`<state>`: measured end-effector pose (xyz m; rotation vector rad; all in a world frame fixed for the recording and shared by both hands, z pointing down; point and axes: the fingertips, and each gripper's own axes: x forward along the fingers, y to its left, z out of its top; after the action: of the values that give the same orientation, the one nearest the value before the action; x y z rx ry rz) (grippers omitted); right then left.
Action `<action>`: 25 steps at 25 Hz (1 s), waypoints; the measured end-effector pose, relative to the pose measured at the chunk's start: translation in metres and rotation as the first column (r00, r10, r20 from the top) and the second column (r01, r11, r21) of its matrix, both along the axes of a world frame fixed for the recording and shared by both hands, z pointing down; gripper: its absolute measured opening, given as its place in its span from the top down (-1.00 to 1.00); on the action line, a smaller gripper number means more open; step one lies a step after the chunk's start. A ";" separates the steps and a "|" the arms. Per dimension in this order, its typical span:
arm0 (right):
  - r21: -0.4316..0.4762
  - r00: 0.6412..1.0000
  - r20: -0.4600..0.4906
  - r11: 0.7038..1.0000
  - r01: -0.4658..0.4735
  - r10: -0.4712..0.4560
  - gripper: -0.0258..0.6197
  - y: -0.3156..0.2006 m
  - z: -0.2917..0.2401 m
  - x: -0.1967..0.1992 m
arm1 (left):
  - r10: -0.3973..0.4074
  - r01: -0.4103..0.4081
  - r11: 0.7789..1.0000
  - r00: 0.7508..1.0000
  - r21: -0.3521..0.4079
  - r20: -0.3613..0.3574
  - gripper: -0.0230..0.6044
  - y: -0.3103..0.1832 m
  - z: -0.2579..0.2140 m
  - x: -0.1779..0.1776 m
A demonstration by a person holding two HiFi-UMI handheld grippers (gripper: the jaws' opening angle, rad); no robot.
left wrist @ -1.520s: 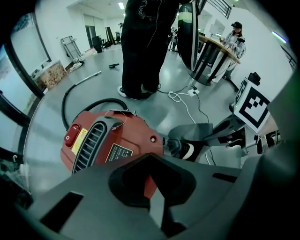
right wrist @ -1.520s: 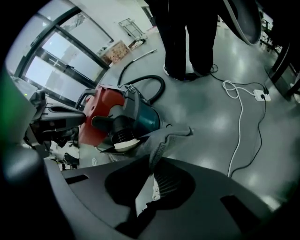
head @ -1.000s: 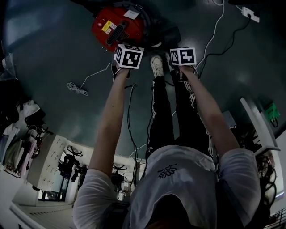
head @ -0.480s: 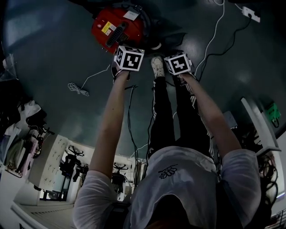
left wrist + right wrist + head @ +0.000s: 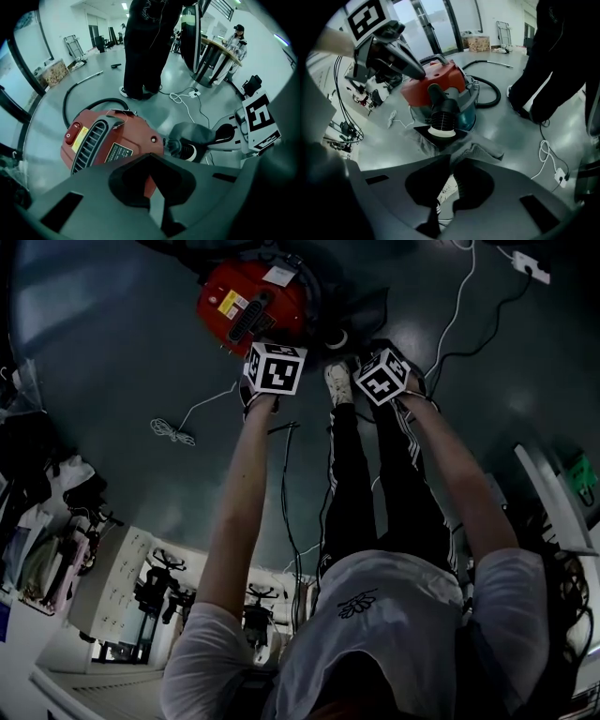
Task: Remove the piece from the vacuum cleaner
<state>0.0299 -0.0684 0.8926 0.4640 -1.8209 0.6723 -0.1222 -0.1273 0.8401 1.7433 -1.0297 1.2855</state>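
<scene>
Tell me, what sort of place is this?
Probably an open workshop or lab hall: a glossy grey floor, a white power strip with loose cable lying on it, and a tall round-topped table on black legs.

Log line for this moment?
left claw: shut, empty, near red vacuum cleaner | right claw: shut, empty, facing black ribbed hose piece | piece: not removed

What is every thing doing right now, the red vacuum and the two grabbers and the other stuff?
Red vacuum cleaner, standing upright on the floor.
Black ribbed piece with a white ring, plugged into the vacuum's front, not out yet.
Grey floppy bag, crumpled on the floor under that piece.
Black hose, lying curved behind the vacuum.
Left gripper, shut, empty.
Right gripper, shut, empty.
</scene>
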 end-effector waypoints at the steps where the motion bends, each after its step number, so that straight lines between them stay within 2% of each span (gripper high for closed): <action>1: 0.007 1.000 -0.006 1.000 0.019 -0.019 0.82 0.000 0.002 0.000 | -0.001 0.001 1.000 1.000 -0.002 0.000 0.91 0.000 0.001 0.000; 7: 0.026 0.999 -0.020 0.999 0.045 -0.045 0.82 0.000 0.010 0.001 | 0.009 -0.009 1.000 1.000 -0.001 -0.006 0.91 -0.002 0.002 0.000; 10: 0.003 0.998 -0.032 0.998 0.055 -0.055 0.82 0.005 0.014 0.000 | 0.012 -0.012 1.000 1.000 -0.003 -0.009 0.91 0.000 0.002 0.001; 12: -0.052 0.989 -0.108 0.994 0.096 -0.101 0.82 0.019 0.026 0.015 | 0.013 -0.013 1.000 1.000 -0.003 -0.011 0.91 0.000 0.003 0.001; 14: -0.128 0.958 -0.239 0.983 0.132 -0.160 0.82 0.046 0.042 0.054 | 0.010 -0.010 1.000 1.000 0.008 -0.016 0.91 -0.001 0.003 0.001; 15: -0.138 0.953 -0.272 0.986 0.099 -0.133 0.82 0.057 0.042 0.072 | 0.007 -0.006 1.000 1.000 0.018 -0.019 0.91 -0.002 0.003 0.001; 17: -0.121 0.965 -0.260 0.990 -0.065 0.031 0.82 0.061 0.030 0.088 | -0.002 0.002 0.999 1.000 0.041 -0.021 0.91 -0.003 0.003 -0.001; 19: -0.108 0.960 -0.213 0.972 -0.210 0.183 0.82 0.048 0.013 0.085 | -0.016 0.017 0.998 1.000 0.058 -0.013 0.91 -0.003 0.004 -0.002; 20: -0.102 0.955 -0.190 0.963 -0.248 0.226 0.82 0.038 0.003 0.082 | -0.031 0.032 0.997 0.999 0.072 -0.010 0.91 -0.002 0.002 -0.002; 22: -0.084 0.957 -0.137 0.960 -0.268 0.256 0.82 0.017 -0.019 0.072 | -0.088 0.092 0.986 0.996 0.138 -0.030 0.91 -0.005 -0.017 0.003; 25: -0.062 0.957 -0.055 0.956 -0.287 0.284 0.82 -0.008 -0.059 0.061 | -0.180 0.202 0.947 0.978 0.248 -0.108 0.91 -0.013 -0.070 0.015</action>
<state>0.0911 -0.0761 0.8334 0.6992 -1.6967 0.9123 -0.1068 -0.1406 0.7700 1.8187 -1.3295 0.9825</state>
